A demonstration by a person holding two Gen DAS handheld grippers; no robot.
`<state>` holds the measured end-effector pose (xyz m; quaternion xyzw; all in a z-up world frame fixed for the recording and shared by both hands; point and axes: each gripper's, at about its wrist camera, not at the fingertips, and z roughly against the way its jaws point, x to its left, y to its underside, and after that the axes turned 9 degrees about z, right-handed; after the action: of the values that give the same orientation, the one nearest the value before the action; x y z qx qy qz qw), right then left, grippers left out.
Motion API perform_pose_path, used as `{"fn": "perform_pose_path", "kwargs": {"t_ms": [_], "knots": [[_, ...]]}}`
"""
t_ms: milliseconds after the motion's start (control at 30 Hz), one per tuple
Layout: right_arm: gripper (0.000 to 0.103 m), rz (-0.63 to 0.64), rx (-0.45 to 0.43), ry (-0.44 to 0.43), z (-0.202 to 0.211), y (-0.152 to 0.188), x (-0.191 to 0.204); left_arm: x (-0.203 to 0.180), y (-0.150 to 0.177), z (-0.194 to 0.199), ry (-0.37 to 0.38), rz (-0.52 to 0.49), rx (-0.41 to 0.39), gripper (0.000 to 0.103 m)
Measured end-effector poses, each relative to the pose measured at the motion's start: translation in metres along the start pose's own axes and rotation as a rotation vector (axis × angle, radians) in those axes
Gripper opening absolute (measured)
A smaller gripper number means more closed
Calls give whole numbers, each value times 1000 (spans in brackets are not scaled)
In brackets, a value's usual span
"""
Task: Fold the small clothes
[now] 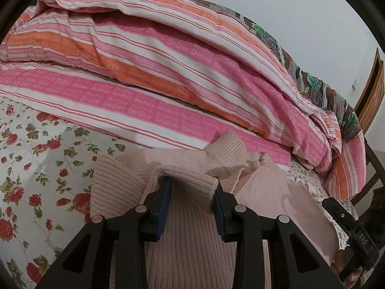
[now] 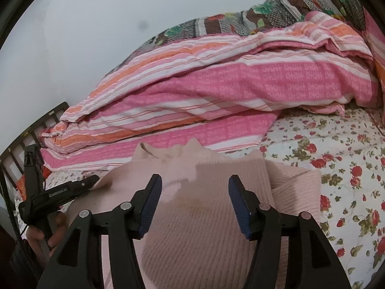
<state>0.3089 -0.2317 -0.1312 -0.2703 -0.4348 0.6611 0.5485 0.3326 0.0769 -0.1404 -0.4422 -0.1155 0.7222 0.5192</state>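
A pale pink ribbed sweater (image 1: pixel 192 236) lies bunched on the floral bed sheet (image 1: pixel 36 168). My left gripper (image 1: pixel 191 183) is shut on a thick folded ribbed edge of the sweater, the fabric bridging both blue pads (image 1: pixel 163 207). In the right wrist view the same sweater (image 2: pixel 204 236) spreads under my right gripper (image 2: pixel 195 179), whose jaws stand open above the knit with nothing pressed between them. The left gripper (image 2: pixel 60 192) and the hand (image 2: pixel 43 236) holding it show at that view's left edge. The right gripper (image 1: pixel 349 228) shows at the left wrist view's right edge.
A heaped pink, orange and white striped quilt (image 1: pixel 168 72) lies just behind the sweater, with a dark patterned blanket (image 1: pixel 312 82) behind it against the pale wall. A wooden bed end (image 1: pixel 375 84) stands far right; a slatted rail (image 2: pixel 28 134) stands at left. Floral sheet (image 2: pixel 336 168) stretches right.
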Motion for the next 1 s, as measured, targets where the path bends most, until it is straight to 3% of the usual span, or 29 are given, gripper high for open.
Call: {"fn": "perform_pose_path", "kwargs": {"t_ms": [267, 367, 500, 633, 833, 900, 1000], "knots": [[60, 45, 26, 63, 4, -5, 11, 1, 0, 1, 18, 12, -1, 31], [61, 14, 46, 97, 15, -6, 9, 2, 0, 1, 22, 15, -1, 31], [64, -42, 79, 74, 38, 8, 2, 3, 0, 3, 31, 21, -3, 31], [66, -72, 99, 67, 69, 27, 0, 2, 0, 8, 53, 13, -17, 56], [67, -67, 169, 68, 88, 55, 7, 0, -1, 12, 31, 17, -36, 59], [67, -53, 193, 87, 91, 62, 9, 1, -5, 10, -5, 37, -8, 59], [67, -61, 162, 66, 104, 71, 10, 4, -7, 27, -17, 69, 46, 58]]}}
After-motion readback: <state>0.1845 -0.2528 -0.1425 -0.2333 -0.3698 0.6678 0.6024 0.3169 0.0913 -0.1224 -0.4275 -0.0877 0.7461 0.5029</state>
